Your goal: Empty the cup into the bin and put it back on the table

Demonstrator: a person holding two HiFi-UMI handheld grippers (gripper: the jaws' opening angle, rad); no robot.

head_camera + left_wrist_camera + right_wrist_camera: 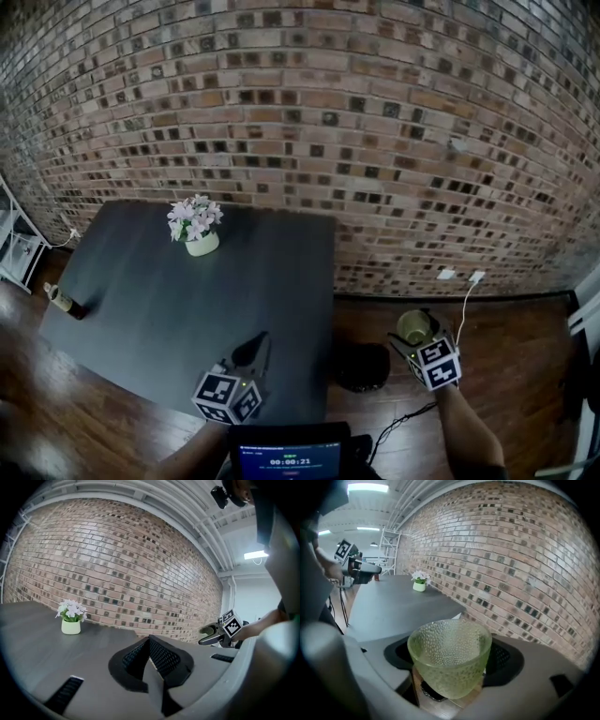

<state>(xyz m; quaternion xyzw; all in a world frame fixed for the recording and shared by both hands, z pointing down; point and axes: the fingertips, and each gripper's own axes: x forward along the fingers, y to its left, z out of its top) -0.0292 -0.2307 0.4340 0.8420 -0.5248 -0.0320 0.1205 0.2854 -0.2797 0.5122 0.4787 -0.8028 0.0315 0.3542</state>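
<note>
A pale green dimpled glass cup (450, 658) sits between the jaws of my right gripper (451, 654), mouth up, and looks empty. In the head view the cup (413, 326) and right gripper (412, 336) hang over the wooden floor to the right of the dark table (169, 309), just right of a black bin (364, 367). Part of the bin (432, 693) shows under the cup. My left gripper (253, 352) is over the table's near edge, its jaws (149, 641) together with nothing in them. From the left gripper view the cup (206, 630) appears far right.
A small pot of pale flowers (196, 227) stands at the table's back. A small brown object (62, 300) lies at its left edge. A white shelf (13, 246) stands far left. A brick wall (375, 141) runs behind, with a socket and cable (461, 277) low on the right.
</note>
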